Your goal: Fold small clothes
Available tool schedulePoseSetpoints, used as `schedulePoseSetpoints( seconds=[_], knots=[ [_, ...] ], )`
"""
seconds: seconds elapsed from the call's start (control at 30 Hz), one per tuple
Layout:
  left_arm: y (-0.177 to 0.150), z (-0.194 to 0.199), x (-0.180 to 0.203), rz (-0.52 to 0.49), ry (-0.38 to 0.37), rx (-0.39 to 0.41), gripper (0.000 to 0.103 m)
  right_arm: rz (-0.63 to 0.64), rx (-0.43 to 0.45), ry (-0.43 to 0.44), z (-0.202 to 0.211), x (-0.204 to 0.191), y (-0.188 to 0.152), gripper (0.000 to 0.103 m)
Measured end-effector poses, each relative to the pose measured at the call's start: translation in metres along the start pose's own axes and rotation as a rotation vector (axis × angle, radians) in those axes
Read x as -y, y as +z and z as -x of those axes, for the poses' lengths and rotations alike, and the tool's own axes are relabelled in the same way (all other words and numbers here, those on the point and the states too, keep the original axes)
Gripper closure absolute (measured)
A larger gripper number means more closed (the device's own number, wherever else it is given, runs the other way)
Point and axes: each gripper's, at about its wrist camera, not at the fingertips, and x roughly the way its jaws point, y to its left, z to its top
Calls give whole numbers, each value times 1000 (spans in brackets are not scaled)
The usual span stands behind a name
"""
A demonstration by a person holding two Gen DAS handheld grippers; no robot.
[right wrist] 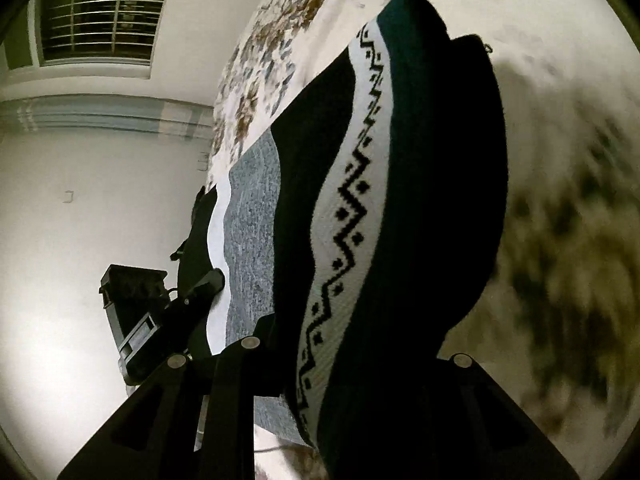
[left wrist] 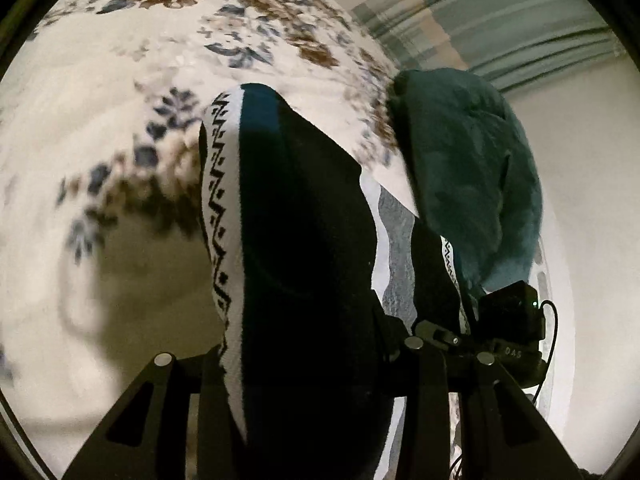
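Above a cream bedspread printed with brown and blue flowers (left wrist: 168,40), a small dark knitted garment with a white zigzag-patterned band and a grey panel (left wrist: 296,208) hangs in the air, stretched between both tools. The left gripper (left wrist: 316,356) is clamped on one part of its edge, and the right gripper (right wrist: 352,352) is clamped on another; each pair of jaws stands narrow with the knit bunched between the black fingers (right wrist: 228,400). Holding it up by two points probably lets the cloth drop straight so it can be laid flat for folding. A teal fleecy cloth (left wrist: 472,176) shows just beyond the garment in the left view. Small pale letters on the right tool's body (left wrist: 513,353) look like "DAS", though too blurred to be sure.
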Motion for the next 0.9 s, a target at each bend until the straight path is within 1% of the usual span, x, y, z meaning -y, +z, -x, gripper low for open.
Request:
schedulePoseSetpoints(
  seconds=[0.07, 0.13, 0.2, 0.23, 0.27, 0.3, 0.33, 0.37, 0.4, 0.43, 0.47, 0.5, 0.53, 0.57, 0.6, 0.63, 0.67, 0.7, 0.73, 0.83, 0.9],
  knots=[
    [15, -15, -16, 16, 14, -10, 67, 4, -17, -22, -22, 7, 28, 79],
    [24, -31, -38, 43, 38, -38, 66, 5, -44, -46, -44, 14, 47, 79],
    [27, -41, -55, 74, 65, -64, 62, -20, -77, -77, -69, 22, 57, 78],
    [26, -47, -64, 96, 69, -72, 60, -22, -89, -91, -76, 26, 59, 76],
    [24, -48, -70, 118, 62, -69, 56, -22, -99, -106, -82, 27, 58, 70],
    [20, -46, -74, 137, 53, -58, 55, -14, -104, -142, -84, 26, 59, 65],
    [17, -43, -75, 145, 53, -53, 53, 5, -102, -176, -81, 21, 54, 52],
    [15, -41, -74, 148, 62, -49, 51, 34, -96, -238, -77, 17, 51, 43],
    [11, -37, -72, 150, 71, -42, 51, 63, -86, -305, -73, 15, 47, 38],
    [7, -32, -69, 147, 84, -37, 51, 87, -74, -350, -72, 12, 40, 28],
    [8, -30, -64, 137, 116, -30, 49, 121, -51, -425, -66, 7, 35, 20],
    [3, -25, -55, 115, 163, -20, 48, 156, -26, -518, -60, -1, 27, 11],
    [2, -23, -47, 94, 200, -11, 48, 185, -6, -593, -56, -10, 21, 7],
    [-1, -22, -36, 65, 248, -2, 43, 219, 17, -668, -54, -16, 12, 2],
    [-1, -22, -26, 42, 303, 3, 35, 236, 30, -705, -48, -20, 3, 1],
    [-6, -21, -16, 13, 379, 5, 30, 251, 42, -739, -38, -21, -7, 1],
    [-9, -18, -9, -10, 443, 8, 20, 264, 54, -776, -33, -25, -18, 1],
    [-12, -16, -3, -32, 495, 13, 14, 269, 61, -796, -38, -34, -20, 1],
    [-18, -12, 5, -49, 539, 18, 12, 275, 76, -829, -35, -39, -27, 1],
    [-30, -1, 18, -53, 590, 16, 10, 291, 123, -893, -2, -48, -61, 1],
    [-38, 9, 32, -79, 633, 28, 7, 288, 150, -917, 15, -60, -75, 0]
  ],
)
